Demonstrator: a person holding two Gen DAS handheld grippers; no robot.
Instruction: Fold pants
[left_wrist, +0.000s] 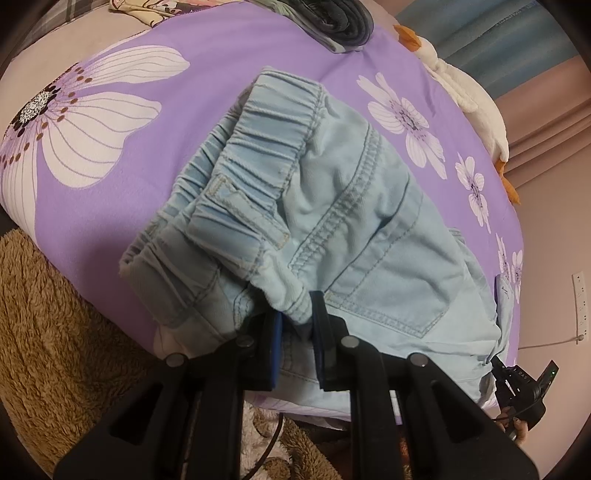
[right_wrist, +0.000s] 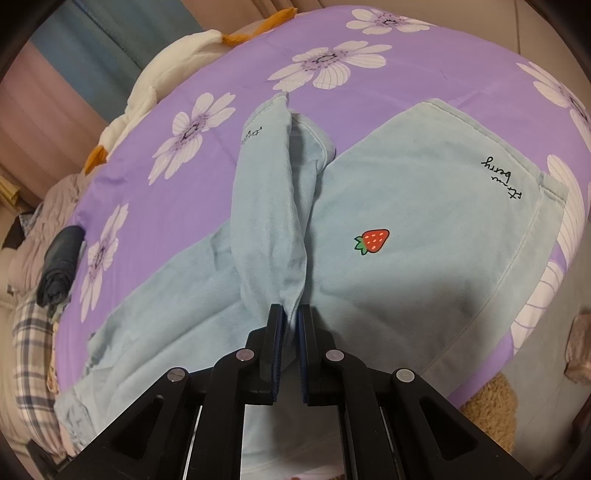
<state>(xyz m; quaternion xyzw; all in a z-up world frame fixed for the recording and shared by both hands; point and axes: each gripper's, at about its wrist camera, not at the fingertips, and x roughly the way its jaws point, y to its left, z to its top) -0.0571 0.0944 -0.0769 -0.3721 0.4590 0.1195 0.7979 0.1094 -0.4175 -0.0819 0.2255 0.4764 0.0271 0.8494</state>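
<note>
one pants (left_wrist: 332, 206), two tools (left_wrist: 297, 314), one plush duck (left_wrist: 469, 96)

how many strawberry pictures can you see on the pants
1: a red strawberry on the flat leg of the pants, right of the pinched fold. Others may be hidden in folds.

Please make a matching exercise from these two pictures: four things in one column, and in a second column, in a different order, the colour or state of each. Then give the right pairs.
Things
1. pants
2. strawberry print
3. bed sheet
4. left gripper

Colour or state
A. purple with white flowers
B. shut on a bunch of fabric near the waistband
C. red with green leaves
D. light blue

Pairs: 1-D, 2-C, 3-A, 4-B
</note>
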